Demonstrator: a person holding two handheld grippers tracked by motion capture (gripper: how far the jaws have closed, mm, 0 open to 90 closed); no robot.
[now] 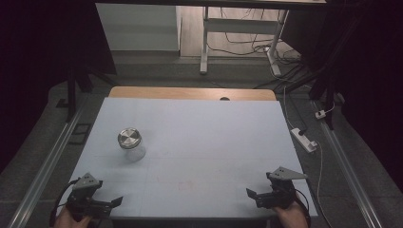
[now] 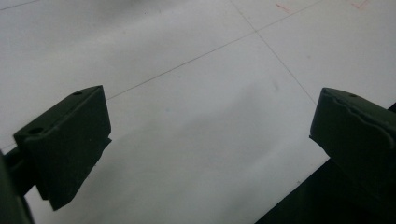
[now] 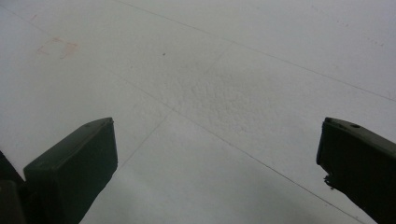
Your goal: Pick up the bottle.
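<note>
**Jar stands alone, both grippers wide at the near edge**

The glass jar [image 1: 131, 145] with its metal lid [image 1: 129, 137] stands upright on the left half of the pale desk [image 1: 204, 142], touched by nothing. The left gripper [image 1: 111, 203] sits at the near left corner, nearer the jar but well apart from it, its fingers [image 2: 70, 144] spread wide over bare desk. The right gripper [image 1: 253, 194] sits at the near right corner, fingers [image 3: 77, 168] likewise apart and holding nothing.

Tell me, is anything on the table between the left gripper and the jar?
No. The jar stands alone on the table, farther out than the left gripper. Between them lies bare white tabletop. The gripper's jaws stand wide open with nothing in them.
</note>
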